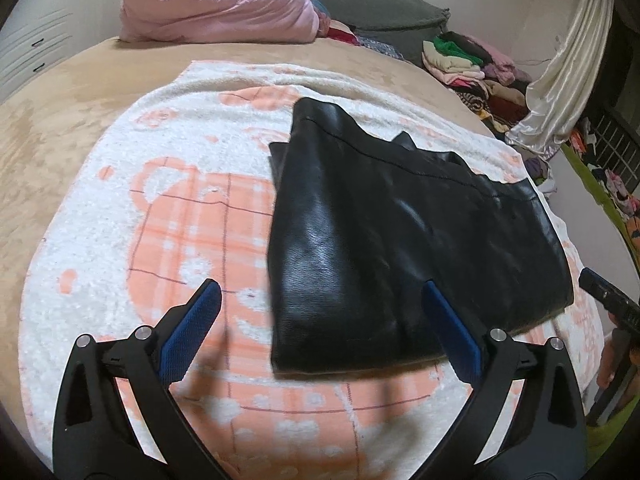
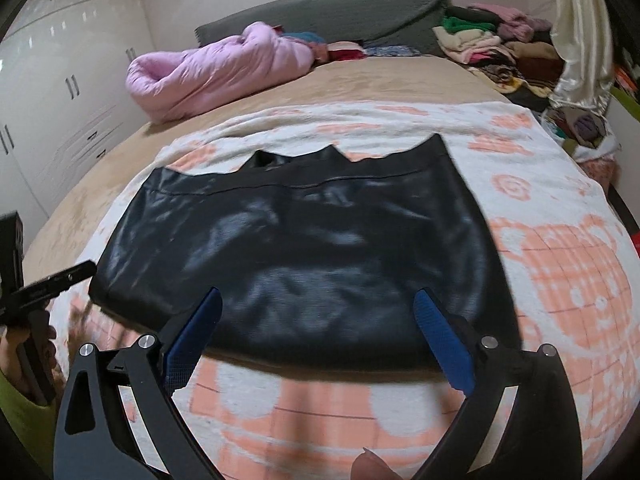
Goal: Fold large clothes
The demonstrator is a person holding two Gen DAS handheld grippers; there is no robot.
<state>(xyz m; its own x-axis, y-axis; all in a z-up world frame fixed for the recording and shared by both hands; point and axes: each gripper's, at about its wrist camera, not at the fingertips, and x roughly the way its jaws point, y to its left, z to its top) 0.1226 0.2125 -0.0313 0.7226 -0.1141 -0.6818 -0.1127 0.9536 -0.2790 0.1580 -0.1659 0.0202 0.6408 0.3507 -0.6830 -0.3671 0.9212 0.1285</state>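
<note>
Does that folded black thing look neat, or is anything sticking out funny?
Mostly neat. The black leather garment lies folded on the peach-and-white blanket, but its far edge is uneven: pointed corners of lower layers poke out past the fold. Both grippers are open and hold nothing.

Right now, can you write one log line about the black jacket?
black garment: folded on towel | left gripper: open, empty | right gripper: open, empty
</note>
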